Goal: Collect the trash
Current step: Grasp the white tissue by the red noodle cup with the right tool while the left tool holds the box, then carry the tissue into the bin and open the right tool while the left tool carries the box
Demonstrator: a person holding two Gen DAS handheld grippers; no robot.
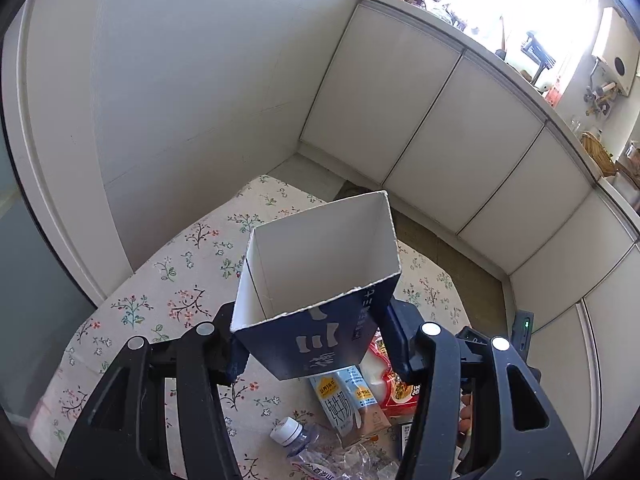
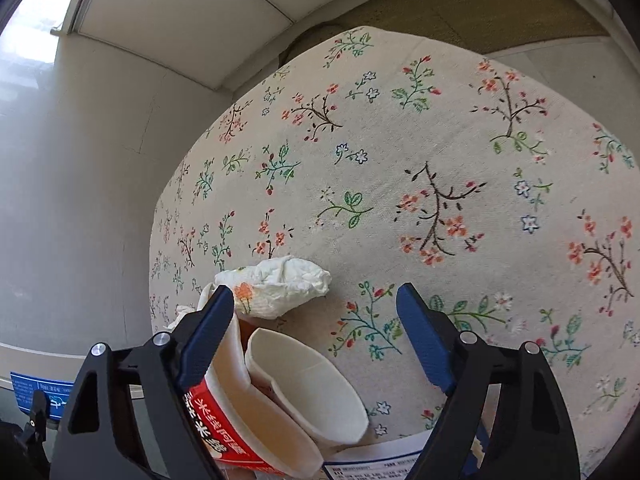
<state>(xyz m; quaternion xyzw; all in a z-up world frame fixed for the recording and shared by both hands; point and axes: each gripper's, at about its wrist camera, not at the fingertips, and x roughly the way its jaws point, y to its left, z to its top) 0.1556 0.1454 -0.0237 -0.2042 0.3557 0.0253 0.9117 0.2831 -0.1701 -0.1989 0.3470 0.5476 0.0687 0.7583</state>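
Observation:
My left gripper point(image 1: 316, 354) is shut on a dark blue open-topped paper box point(image 1: 320, 280) and holds it above the floral tablecloth point(image 1: 188, 272). Below it lie a milk carton point(image 1: 346, 404), a crushed clear plastic bottle with a white cap point(image 1: 304, 440) and a red noodle cup point(image 1: 400, 384). My right gripper point(image 2: 316, 340) is open and empty over the table. Between and under its fingers lie a red noodle cup point(image 2: 236, 412), a white paper cup point(image 2: 308, 388) on its side, and a crumpled tissue point(image 2: 280, 284) just beyond.
White cabinet doors point(image 1: 460, 120) run along the back right under a cluttered counter. A white wall point(image 1: 180, 80) stands behind the table. A printed paper sheet point(image 2: 376, 464) lies at the near edge in the right wrist view. The tablecloth point(image 2: 440, 160) stretches ahead there.

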